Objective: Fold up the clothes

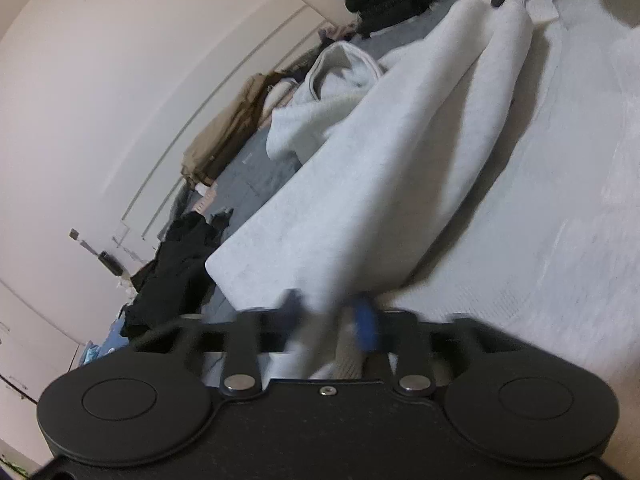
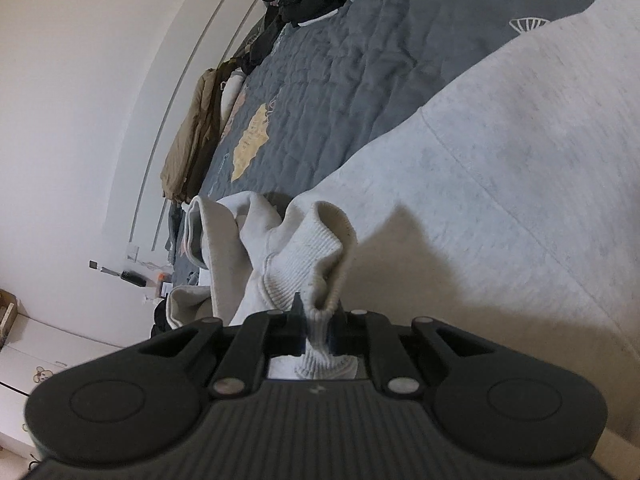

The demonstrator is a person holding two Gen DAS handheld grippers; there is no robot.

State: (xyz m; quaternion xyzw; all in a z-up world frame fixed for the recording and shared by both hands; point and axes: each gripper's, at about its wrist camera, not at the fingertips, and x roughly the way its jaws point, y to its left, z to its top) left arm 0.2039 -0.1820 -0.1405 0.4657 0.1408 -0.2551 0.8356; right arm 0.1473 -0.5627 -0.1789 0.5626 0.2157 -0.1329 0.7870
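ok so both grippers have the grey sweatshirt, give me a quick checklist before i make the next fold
1. Left gripper shut on the sweatshirt: ok, cloth runs between the fingers, though blurred.
2. Right gripper shut on the ribbed cuff: ok.
3. Cloth between the two grips hangs free: ok, the left wrist view shows it lifted and stretched up to the right gripper.
4. Sweatshirt body lies flat on the bed: ok beside the grippers; the hood is bunched.
5. Landing spot free of other clothes: cannot tell; black clothes lie near the edge.
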